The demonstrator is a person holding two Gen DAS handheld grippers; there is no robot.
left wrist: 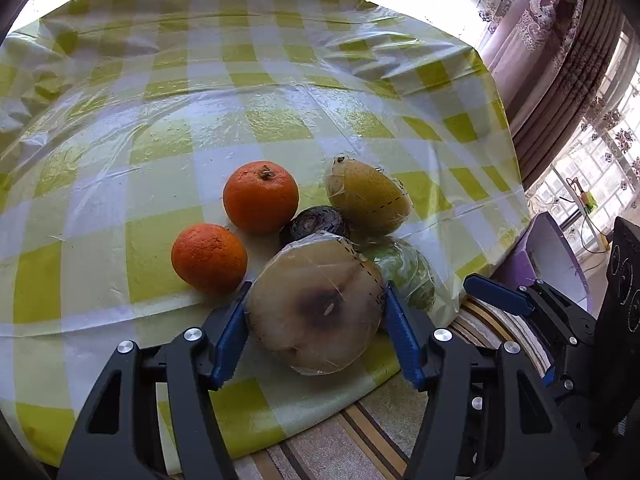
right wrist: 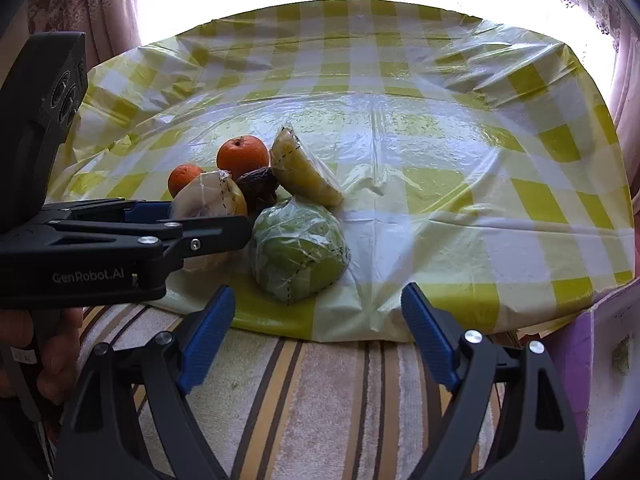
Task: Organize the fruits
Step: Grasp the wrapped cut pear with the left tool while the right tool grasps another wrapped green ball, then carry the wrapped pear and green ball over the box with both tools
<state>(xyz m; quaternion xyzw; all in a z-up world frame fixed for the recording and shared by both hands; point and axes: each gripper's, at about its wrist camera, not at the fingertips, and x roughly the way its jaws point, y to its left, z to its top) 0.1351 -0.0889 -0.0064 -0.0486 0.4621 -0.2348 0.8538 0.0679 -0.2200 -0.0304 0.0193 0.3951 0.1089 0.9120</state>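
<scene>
A cling-wrapped pale half fruit point(left wrist: 312, 280) with a brown core lies near the table's front edge, and my left gripper point(left wrist: 315, 302) is shut on it, blue pads pressing both sides. Behind it sit two oranges point(left wrist: 261, 196) point(left wrist: 209, 258), a dark purple fruit point(left wrist: 316, 222), a wrapped yellow half fruit point(left wrist: 366, 196) and a wrapped green fruit point(right wrist: 298, 254). My right gripper point(right wrist: 316, 294) stands open and empty just short of the green fruit, over the striped cloth. In the right wrist view, the left gripper point(right wrist: 212, 216) reaches in from the left.
The table point(right wrist: 460, 184) carries a yellow-and-white checked cloth under clear plastic. A striped cloth point(right wrist: 320, 392) lies below its front edge. A purple box point(left wrist: 548, 256) stands at the right, with curtains point(left wrist: 560, 40) and bright windows behind. A hand point(right wrist: 44, 364) holds the left gripper.
</scene>
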